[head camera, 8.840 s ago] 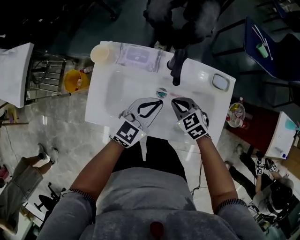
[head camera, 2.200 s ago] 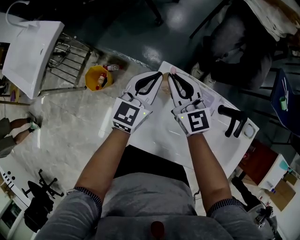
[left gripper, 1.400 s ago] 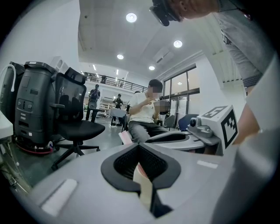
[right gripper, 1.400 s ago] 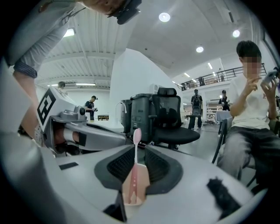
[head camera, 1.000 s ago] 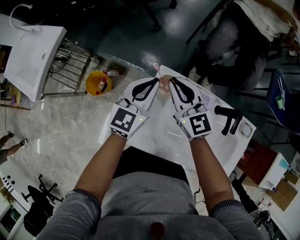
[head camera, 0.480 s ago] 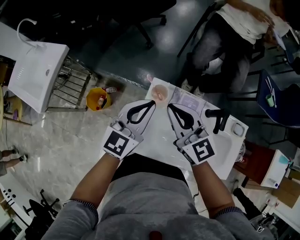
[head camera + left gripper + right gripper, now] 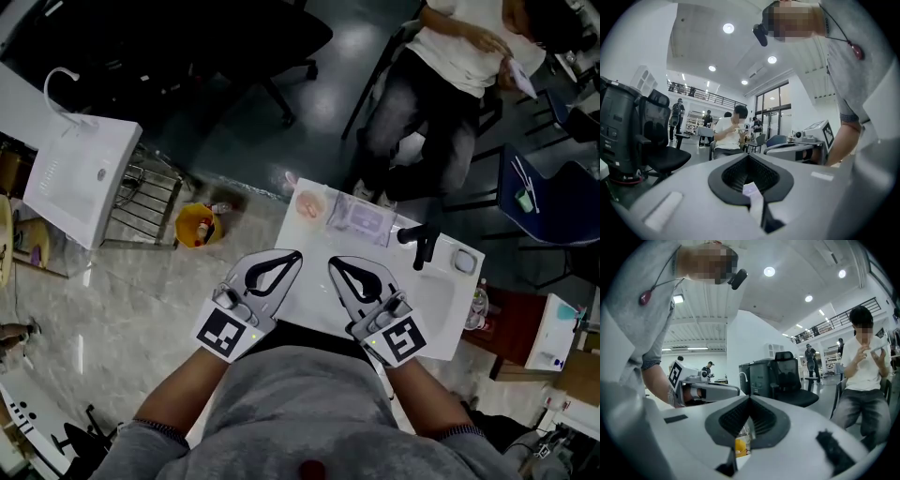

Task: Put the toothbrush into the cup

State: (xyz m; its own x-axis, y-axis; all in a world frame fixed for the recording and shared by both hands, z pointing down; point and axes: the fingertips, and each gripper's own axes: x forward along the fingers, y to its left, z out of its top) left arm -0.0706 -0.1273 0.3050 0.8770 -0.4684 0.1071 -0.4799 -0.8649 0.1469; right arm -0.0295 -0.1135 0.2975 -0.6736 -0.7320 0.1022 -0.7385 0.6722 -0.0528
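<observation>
In the head view a translucent cup stands on the far left corner of the white sink. A pink toothbrush sticks out of the cup over its far rim. My left gripper and right gripper hover side by side over the sink's near edge, well short of the cup. Both are shut, with nothing between the jaws. The left gripper view has the left gripper with its tips together, aimed across the room. The right gripper looks the same in its own view.
On the sink's back ledge are a clear tray, a black faucet and a soap dish. A yellow bin stands on the floor to the left, beside another white sink. A seated person is beyond.
Both grippers have drawn back from the cup toward my body, still shut. The toothbrush stays in the cup. The head view has pulled away, so the sink looks smaller.
</observation>
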